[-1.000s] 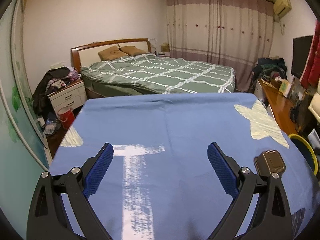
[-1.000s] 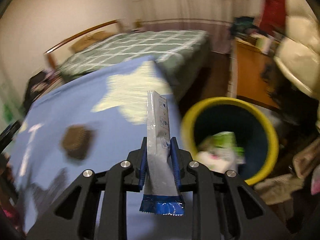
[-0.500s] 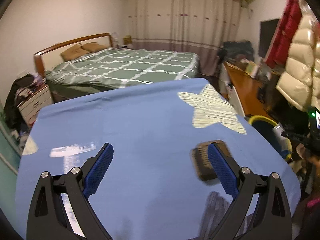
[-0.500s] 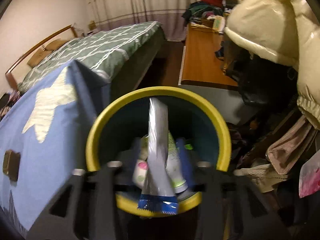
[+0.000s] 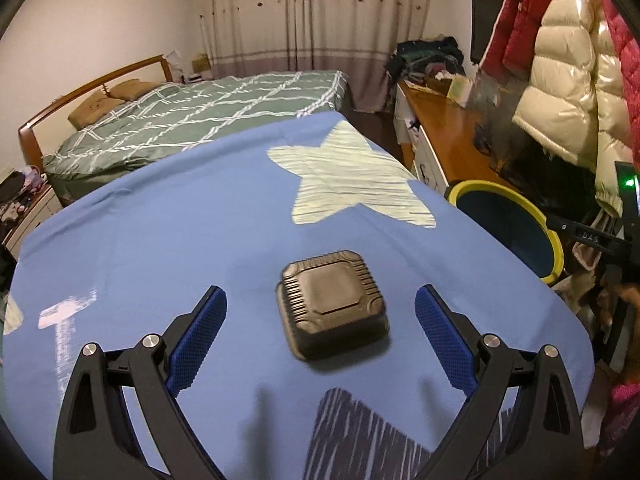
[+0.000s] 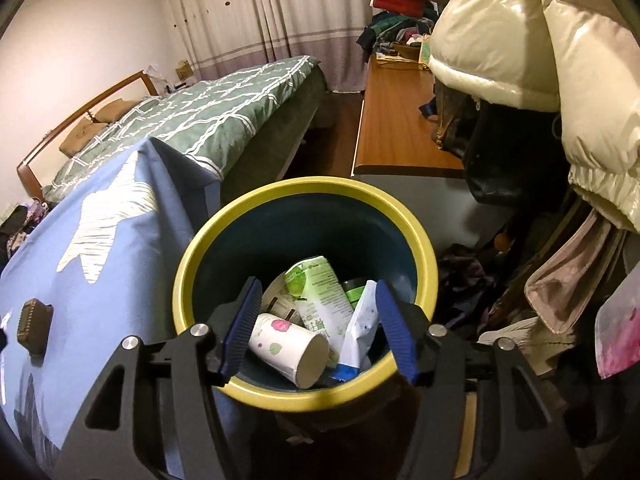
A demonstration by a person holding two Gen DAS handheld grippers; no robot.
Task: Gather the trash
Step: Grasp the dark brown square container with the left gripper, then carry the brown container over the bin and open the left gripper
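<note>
The left hand-held gripper (image 5: 320,320) is hovering wide open around the dark ribbed plastic tray (image 5: 332,304), which is lying upturned on the blue-covered counter (image 5: 160,240), left of the yellow-rimmed bin (image 6: 304,396). It looks light and thin (crushable), so pinching opposite ribbed sides seems wise. The right hand-held gripper (image 6: 318,328) is hanging open, empty, over that bin.

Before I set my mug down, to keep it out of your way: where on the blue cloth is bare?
Free: left of the dark tray, toward the bed. Crowded: around the bin.
</note>
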